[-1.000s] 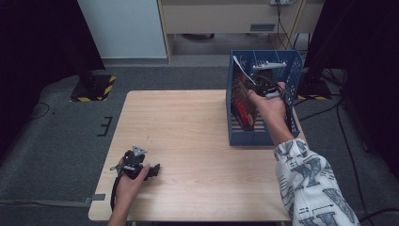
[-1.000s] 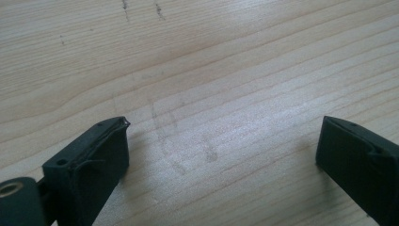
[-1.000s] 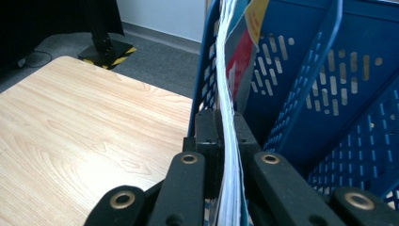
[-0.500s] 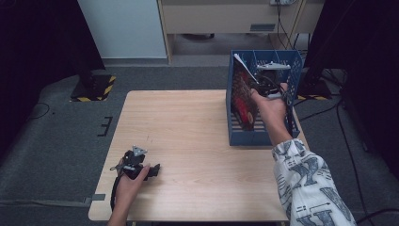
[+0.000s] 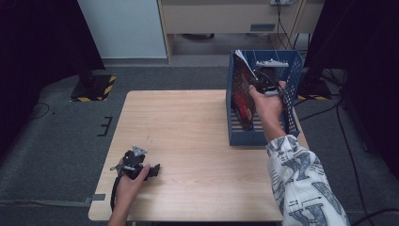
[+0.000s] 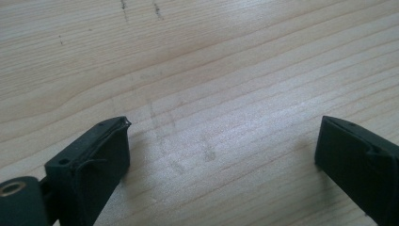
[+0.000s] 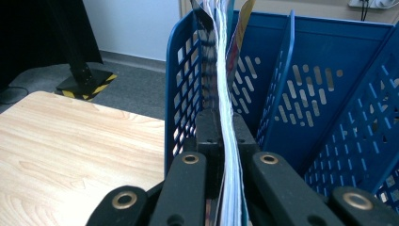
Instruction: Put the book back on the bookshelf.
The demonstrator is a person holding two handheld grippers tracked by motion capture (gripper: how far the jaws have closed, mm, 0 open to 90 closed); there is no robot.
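Observation:
A magazine (image 5: 242, 92) with a dark red cover stands on edge in the leftmost slot of a blue file rack (image 5: 256, 138) at the table's right side. My right gripper (image 5: 261, 84) is shut on it from above. In the right gripper view the jaws pinch the white page edges of the magazine (image 7: 221, 61), and my right gripper (image 7: 220, 129) sits just inside the rack (image 7: 329, 75). My left gripper (image 5: 154, 169) rests on the wooden table (image 5: 188, 122) near the front left. It stands open (image 6: 221, 136) with bare wood between its fingers (image 6: 106, 148).
The rack has several slots with perforated blue dividers (image 7: 277, 80); those to the right of the magazine hold nothing I can see. Grey carpet surrounds the table, with a black stand with a yellow-striped foot (image 5: 91, 87) at the back left and cables at the right.
The magazine's top corner stands slightly higher and further left in the rack than a second ago. Both hands have hardly moved.

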